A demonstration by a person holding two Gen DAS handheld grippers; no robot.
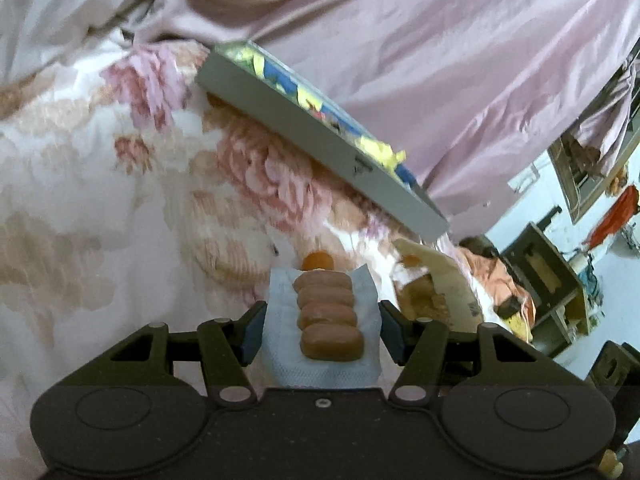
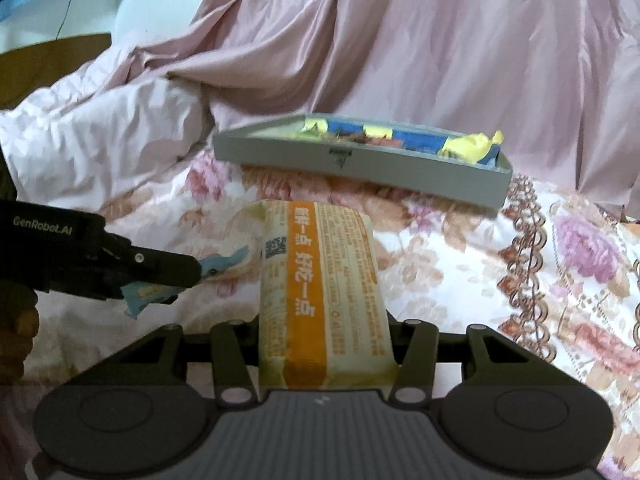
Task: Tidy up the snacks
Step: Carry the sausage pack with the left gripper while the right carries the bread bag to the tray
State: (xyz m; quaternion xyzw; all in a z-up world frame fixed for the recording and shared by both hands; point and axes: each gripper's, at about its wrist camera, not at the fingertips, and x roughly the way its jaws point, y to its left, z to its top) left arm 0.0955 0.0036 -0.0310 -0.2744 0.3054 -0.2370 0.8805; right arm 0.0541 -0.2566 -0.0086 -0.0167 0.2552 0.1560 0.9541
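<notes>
Both hands carry a snack toward the grey tray (image 2: 400,168), which lies on the flowered bedspread (image 1: 100,200) at twelve o'clock from the right gripper (image 2: 324,344); its fingers are clamped on a yellow-and-orange packet (image 2: 320,280), held lengthwise so it can slide in end first; the left gripper (image 1: 322,332) pinches a clear pack of brown cakes (image 1: 328,316) by its sides, the tray at one o'clock; it already holds blue and yellow wrappers (image 2: 472,144).
</notes>
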